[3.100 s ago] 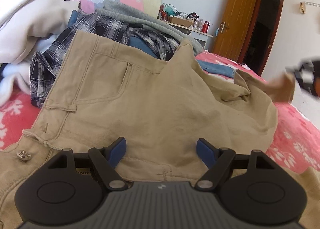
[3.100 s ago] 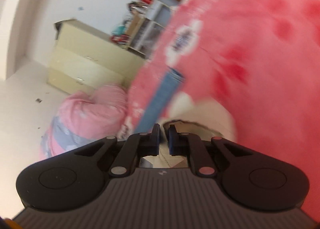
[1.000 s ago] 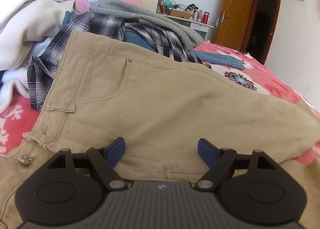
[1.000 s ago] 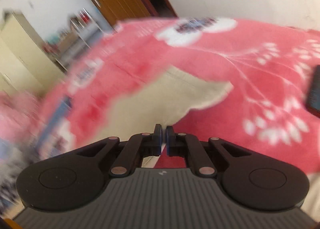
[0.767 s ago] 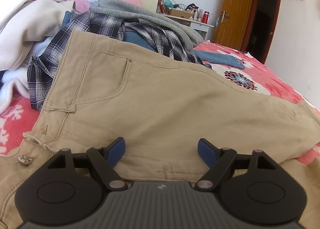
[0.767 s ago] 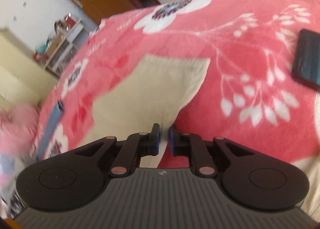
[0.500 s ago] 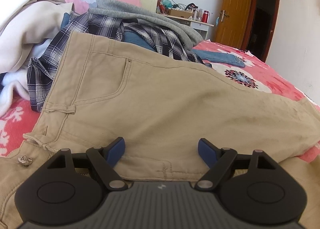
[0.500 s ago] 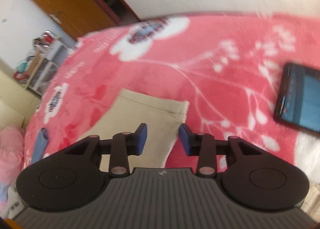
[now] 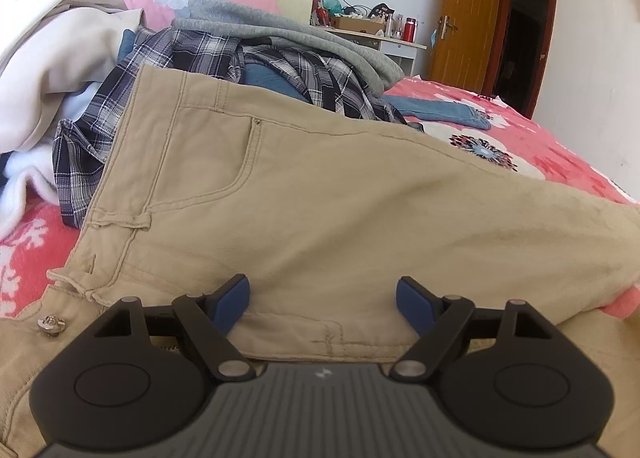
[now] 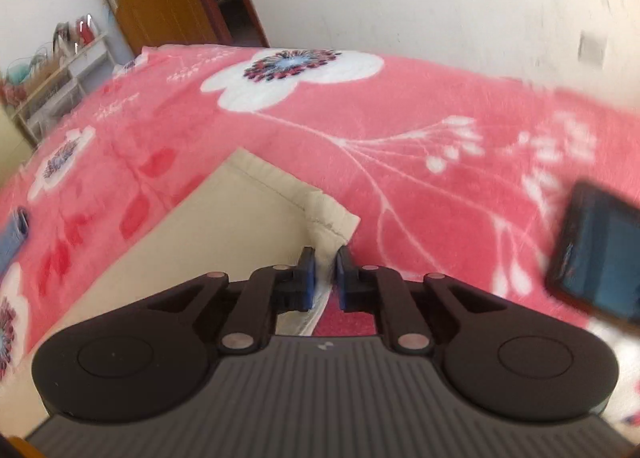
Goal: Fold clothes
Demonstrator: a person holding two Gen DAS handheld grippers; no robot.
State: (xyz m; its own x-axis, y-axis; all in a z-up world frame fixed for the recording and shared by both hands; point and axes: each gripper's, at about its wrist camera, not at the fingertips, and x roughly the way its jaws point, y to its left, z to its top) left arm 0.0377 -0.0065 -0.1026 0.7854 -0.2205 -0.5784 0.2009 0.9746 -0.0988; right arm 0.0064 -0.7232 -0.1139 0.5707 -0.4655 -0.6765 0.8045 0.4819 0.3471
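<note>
1. Leftmost, in the left wrist view, a cream garment (image 9: 60, 70) is seen heaped at the edge of the bed, with a plaid shirt (image 9: 192, 50) bunched beside it and a grey sweatshirt (image 9: 288, 30) draped over the pile.
2. Spread across the pink flowered blanket (image 9: 552, 154), the tan trousers (image 9: 320, 198) are laid flat, waistband toward the left and leg running off to the right; a metal button (image 9: 50, 324) is seen at the lower left.
3. Over the waistband the left gripper (image 9: 322, 300) is held with its blue pads wide apart; nothing is pinched between them.
4. Farther back, a pair of jeans (image 9: 444, 110) is laid on the blanket, and a wooden door (image 9: 472, 14) is seen behind, next to a white shelf with clutter.
5. In the right wrist view, the hem end of the trouser leg (image 10: 240, 226) is laid on the blanket, and its corner is taken between the pads of the right gripper (image 10: 325, 270), whose jaws are closing to a narrow gap on the cloth.
6. At the far right, a dark phone (image 10: 600, 254) is lying on the blanket, well apart from the trousers.
</note>
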